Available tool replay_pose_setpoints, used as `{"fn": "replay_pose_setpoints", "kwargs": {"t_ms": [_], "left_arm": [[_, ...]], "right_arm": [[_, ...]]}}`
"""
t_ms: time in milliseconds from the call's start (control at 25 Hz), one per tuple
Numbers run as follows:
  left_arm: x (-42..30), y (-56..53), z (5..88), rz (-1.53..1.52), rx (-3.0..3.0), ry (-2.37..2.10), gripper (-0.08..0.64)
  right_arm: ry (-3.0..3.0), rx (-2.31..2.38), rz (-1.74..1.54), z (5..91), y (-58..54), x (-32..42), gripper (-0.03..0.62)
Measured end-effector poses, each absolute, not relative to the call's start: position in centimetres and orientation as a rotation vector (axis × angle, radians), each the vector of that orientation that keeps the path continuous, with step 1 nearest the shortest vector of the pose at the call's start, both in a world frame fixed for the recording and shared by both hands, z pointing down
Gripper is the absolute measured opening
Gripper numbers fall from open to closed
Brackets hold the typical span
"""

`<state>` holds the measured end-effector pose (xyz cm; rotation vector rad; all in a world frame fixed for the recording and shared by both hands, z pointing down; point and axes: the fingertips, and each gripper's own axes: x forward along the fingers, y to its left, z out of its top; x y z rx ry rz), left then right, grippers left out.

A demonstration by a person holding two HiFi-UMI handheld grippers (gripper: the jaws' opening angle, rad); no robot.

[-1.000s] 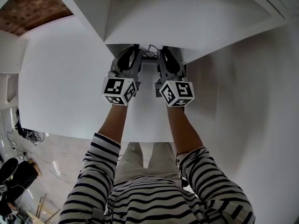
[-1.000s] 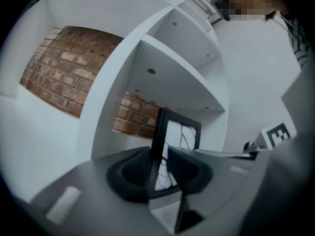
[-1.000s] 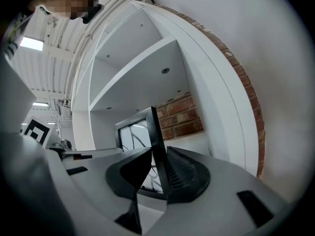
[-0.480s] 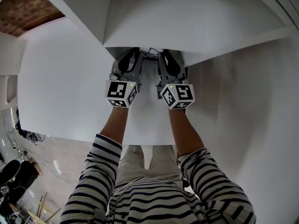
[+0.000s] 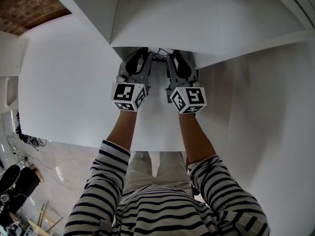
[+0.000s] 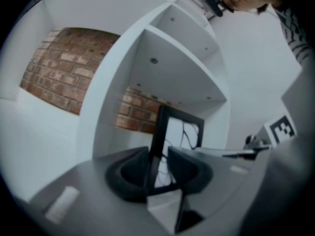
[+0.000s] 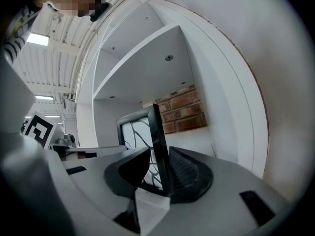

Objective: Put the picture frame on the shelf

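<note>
A black picture frame [image 6: 184, 132] with a white, black-lined picture stands upright inside a white shelf compartment [image 6: 167, 77]. My left gripper [image 6: 160, 163] straddles its left edge, and a gap shows beside the frame, so it is open. My right gripper [image 7: 158, 168] straddles the frame's [image 7: 138, 129] right edge. Its jaws have just been opening: the frame leans at the ribbed pad [image 7: 184, 168] with a gap on the other side. In the head view both grippers, left [image 5: 139, 53] and right [image 5: 173, 54], reach under the shelf board [image 5: 162, 18], which hides most of the frame.
White shelf walls and boards enclose the compartment closely on both sides and above. A brick wall [image 6: 59, 68] shows behind the shelf unit. My striped sleeves [image 5: 108, 181] and the floor with cables [image 5: 29, 141] lie below.
</note>
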<state>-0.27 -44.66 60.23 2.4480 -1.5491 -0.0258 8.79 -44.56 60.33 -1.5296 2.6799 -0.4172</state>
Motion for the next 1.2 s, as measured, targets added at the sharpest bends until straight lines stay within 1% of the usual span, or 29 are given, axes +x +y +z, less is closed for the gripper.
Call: {"fn": "replay_pose_setpoints", "kwargs": {"t_ms": [80, 200, 600, 1200], "left_arm": [[-0.2, -44.6, 60.5, -0.016, 2.442, -1.552, 0.112], [-0.1, -44.5, 60.8, -0.013, 2.430, -1.555, 0.114], [-0.4, -44.5, 61.1, 0.001, 2.416, -1.563, 0.120], [-0.4, -43.6, 61.6, 0.046, 2.367, -1.560, 0.152]], "right_arm": [[2.691, -1.524, -0.416, 60.4, -44.6, 8.7, 0.101], [2.704, -1.525, -0.417, 60.6, -44.6, 8.6, 0.107], [2.753, -1.539, -0.416, 61.2, -44.3, 8.5, 0.117], [2.755, -1.569, -0.462, 61.1, -43.2, 9.0, 0.130]]}}
